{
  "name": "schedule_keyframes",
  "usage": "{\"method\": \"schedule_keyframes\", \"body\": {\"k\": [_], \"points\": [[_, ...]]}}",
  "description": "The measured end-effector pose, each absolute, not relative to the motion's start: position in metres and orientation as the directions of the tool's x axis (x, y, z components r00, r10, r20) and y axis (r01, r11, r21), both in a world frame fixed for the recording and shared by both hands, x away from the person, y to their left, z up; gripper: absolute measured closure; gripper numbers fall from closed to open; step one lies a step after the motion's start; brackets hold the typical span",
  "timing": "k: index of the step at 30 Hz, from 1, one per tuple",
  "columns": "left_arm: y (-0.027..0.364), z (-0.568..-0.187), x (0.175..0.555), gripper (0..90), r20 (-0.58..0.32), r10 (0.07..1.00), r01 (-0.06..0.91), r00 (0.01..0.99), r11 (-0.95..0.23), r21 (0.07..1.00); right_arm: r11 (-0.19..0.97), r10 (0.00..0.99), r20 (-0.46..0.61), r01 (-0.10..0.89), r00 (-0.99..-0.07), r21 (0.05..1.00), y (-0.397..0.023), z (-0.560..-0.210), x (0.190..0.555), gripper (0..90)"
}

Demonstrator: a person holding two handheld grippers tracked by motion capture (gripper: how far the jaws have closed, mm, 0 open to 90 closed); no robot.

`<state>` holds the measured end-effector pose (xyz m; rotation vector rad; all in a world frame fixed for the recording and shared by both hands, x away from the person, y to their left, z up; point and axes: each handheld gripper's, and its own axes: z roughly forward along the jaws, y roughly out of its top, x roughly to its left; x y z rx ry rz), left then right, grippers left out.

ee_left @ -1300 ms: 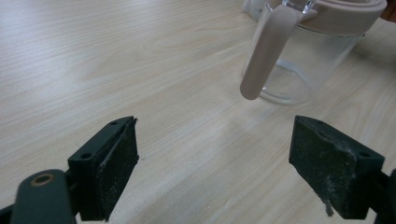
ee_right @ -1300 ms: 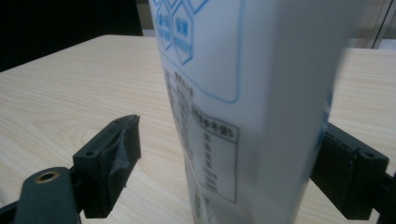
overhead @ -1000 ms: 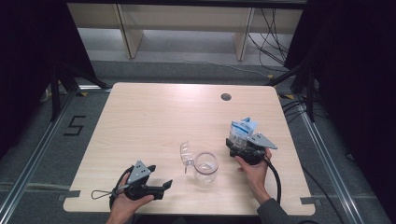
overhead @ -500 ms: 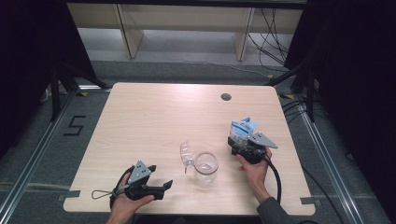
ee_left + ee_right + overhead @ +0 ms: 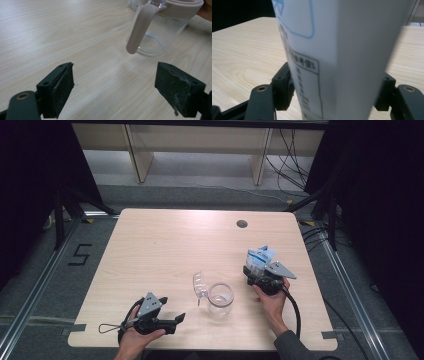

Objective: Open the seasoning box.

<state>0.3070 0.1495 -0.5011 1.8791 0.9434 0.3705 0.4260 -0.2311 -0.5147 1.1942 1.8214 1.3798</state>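
Note:
A clear glass jug (image 5: 220, 300) stands near the table's front middle, its clear lid (image 5: 200, 285) tipped open at its left. In the left gripper view the jug (image 5: 160, 30) and its pale handle (image 5: 140, 27) are just ahead. My left gripper (image 5: 175, 322) (image 5: 115, 90) rests open on the table left of the jug, with nothing between its jaws. At the right, a white carton with blue print (image 5: 260, 257) (image 5: 332, 50) stands upright. My right gripper (image 5: 257, 267) (image 5: 334, 95) has just been closing its jaws, and both pads now touch the carton's sides.
The light wooden table (image 5: 165, 250) has a round cable hole (image 5: 242, 224) near its far right edge. Cables lie on the floor beyond the table, and shelving legs stand at the back.

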Motion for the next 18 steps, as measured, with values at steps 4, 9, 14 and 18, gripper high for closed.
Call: {"method": "schedule_keyframes", "body": {"k": [4, 9, 14, 18], "points": [[0.1481, -0.5017, 0.3068, 15.2, -0.154, 0.749, 0.462, 0.644, -0.22, 0.859, 0.059, 0.891, 0.097, 0.325, -0.444, 0.944, -0.2301, -0.5149, 0.4254, 34.8], [0.1481, -0.5015, 0.307, 15.1, -0.145, 0.748, 0.458, 0.648, -0.231, 0.858, 0.104, 0.886, 0.052, 0.306, -0.462, 0.946, -0.2328, -0.5142, 0.4268, 35.9], [0.1477, -0.5015, 0.3068, 15.2, -0.152, 0.747, 0.458, 0.647, -0.221, 0.861, 0.11, 0.894, 0.034, 0.293, -0.447, 0.95, -0.2327, -0.5146, 0.4269, 39.9], [0.148, -0.5016, 0.3072, 15.3, -0.155, 0.744, 0.456, 0.65, -0.22, 0.862, 0.079, 0.895, 0.069, 0.31, -0.44, 0.948, -0.2303, -0.5142, 0.4245, 42.9]]}}
